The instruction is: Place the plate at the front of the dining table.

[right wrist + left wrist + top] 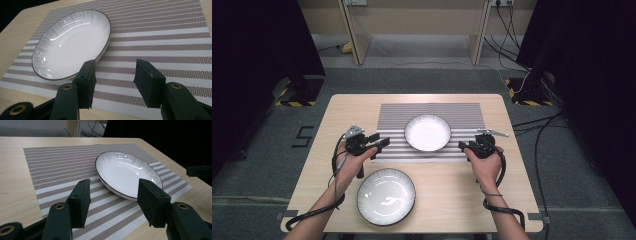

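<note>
A small white plate [427,132] with a dark rim lies on a striped placemat [392,114] in the middle of the wooden table [512,170]. A larger white plate [386,196] sits on bare wood near the front edge. My left gripper [380,145] hovers open at the mat's front left corner, facing the small plate [126,174] across the mat [62,167]. My right gripper [465,147] stands open at the mat's front right, with the small plate [71,43] just beyond its left jaw on the mat [162,37]. Nothing is between either pair of jaws.
Black cables trail from both grippers over the table's front. Dark curtains [257,45] flank the table on both sides. Desk legs [354,40] and floor cables [532,125] lie beyond the far edge. The other gripper's jaw tip [198,170] appears at the right of the left gripper view.
</note>
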Tool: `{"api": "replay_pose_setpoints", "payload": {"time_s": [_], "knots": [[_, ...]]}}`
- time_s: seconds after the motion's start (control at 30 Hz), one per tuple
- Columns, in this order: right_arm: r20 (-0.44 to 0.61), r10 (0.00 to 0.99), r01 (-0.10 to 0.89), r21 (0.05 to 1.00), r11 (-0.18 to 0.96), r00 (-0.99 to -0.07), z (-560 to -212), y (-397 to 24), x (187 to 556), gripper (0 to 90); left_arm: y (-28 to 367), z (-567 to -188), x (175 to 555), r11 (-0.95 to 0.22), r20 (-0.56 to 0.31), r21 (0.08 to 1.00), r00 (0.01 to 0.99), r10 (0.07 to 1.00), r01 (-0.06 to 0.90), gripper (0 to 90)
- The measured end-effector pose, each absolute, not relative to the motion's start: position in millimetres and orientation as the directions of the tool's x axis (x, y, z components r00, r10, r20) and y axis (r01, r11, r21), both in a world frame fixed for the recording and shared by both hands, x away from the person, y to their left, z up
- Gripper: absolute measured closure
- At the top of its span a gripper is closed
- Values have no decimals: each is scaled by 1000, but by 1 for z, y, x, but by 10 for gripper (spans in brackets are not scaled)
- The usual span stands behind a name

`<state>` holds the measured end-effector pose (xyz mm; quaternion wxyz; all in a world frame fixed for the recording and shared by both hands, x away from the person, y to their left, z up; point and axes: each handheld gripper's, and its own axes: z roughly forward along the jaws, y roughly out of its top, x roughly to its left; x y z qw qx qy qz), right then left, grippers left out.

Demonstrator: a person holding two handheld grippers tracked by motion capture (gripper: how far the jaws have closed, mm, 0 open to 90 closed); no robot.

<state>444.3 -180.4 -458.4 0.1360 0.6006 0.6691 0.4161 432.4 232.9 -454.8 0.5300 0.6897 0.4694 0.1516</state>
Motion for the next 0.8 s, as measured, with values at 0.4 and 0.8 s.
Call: {"api": "replay_pose_setpoints", "payload": {"time_s": [0.4,0.8], "knots": [[312,925,684,725,-84,-218,-459,-195,425,515,251,-457,419,26,-303,873,498,812,487,434],[313,928,685,722,-96,-200,-461,-212,405,515,266,-462,407,42,-311,872,484,818,488,432]]}}
